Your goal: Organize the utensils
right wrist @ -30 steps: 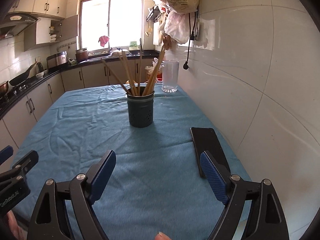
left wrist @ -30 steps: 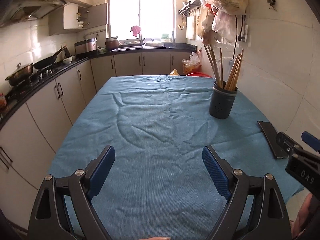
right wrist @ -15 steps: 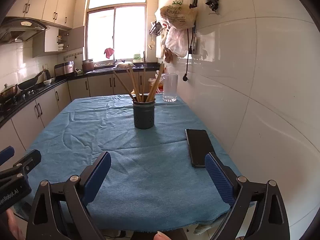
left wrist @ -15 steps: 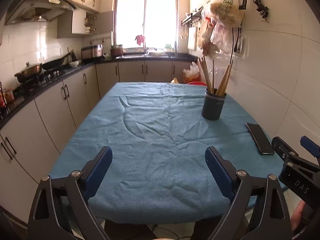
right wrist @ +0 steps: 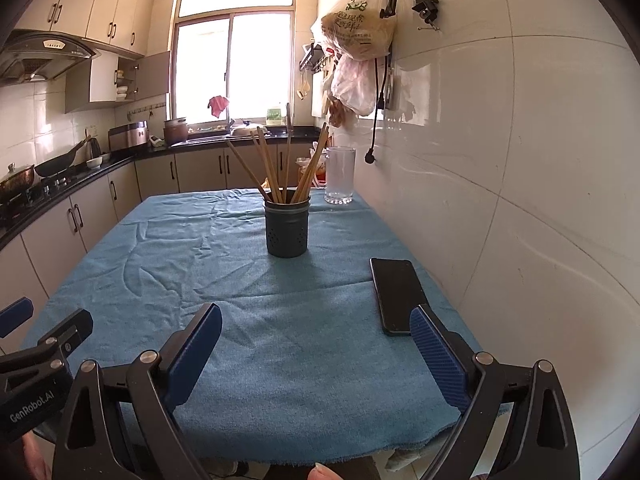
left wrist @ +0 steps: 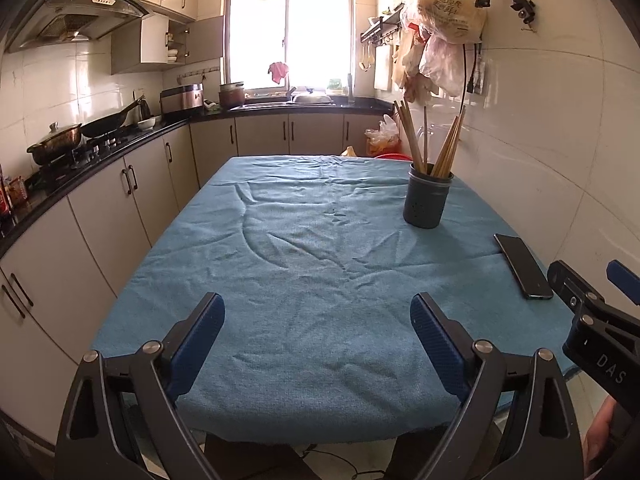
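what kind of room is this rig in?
A home kitchen, most likely: range hood over a stove with a wok, a sink counter under the window, and a holder of chopsticks on the table.

Both hand-held grippers (left wrist: 317,334) farther back.

1 holder (right wrist: 287,231), about 7 chopsticks (right wrist: 276,172), 1 phone (right wrist: 397,293), 1 glass (right wrist: 340,175).

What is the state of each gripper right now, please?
Left gripper: open, holding nothing, above the near edge of the table.
Right gripper: open, holding nothing, above the near edge of the table.
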Motion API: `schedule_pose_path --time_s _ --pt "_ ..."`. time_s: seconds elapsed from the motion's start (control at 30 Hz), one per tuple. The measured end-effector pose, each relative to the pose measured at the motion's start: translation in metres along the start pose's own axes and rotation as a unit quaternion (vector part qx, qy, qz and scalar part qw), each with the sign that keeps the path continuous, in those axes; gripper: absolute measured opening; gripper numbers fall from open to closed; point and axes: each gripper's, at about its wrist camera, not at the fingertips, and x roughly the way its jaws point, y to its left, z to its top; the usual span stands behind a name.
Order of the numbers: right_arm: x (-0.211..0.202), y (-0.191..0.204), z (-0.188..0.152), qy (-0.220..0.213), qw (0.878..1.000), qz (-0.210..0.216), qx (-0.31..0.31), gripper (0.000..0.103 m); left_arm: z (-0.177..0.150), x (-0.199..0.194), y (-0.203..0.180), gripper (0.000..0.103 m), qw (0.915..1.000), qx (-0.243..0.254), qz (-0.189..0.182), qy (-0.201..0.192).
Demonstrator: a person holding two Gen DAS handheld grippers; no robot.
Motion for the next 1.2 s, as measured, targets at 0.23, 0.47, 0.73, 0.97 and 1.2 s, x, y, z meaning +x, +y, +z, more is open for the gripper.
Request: schedule_pose_path --time_s 0.23,0.47,0.73,0.97,1.2 --pt "0.003 0.007 -0.001 0.006 1.0 0.005 -0.006 0.097 -0.001 0.003 0.011 0.093 0.9998 -0.013 0.012 0.007" --pt "0.003 0.013 -0.003 0.01 1.0 0.007 -0.012 0.097 -0.002 0.0 0.012 0.093 0.9998 -0.015 0.011 0.003" --pt "0.005 0.014 -0.003 0.015 1.0 0.009 -0.015 0.097 -0.001 0.001 0.017 0.093 0.9996 -0.024 0.014 0.004" --pt "0.006 0.016 -0.004 0.019 1.0 0.011 -0.018 0.097 -0.001 0.002 0.017 0.093 0.9996 -0.023 0.016 0.005" --pt "0.007 0.017 -0.004 0.02 1.0 0.012 -0.019 0.097 -0.001 0.002 0.016 0.093 0.9995 -0.025 0.017 0.005"
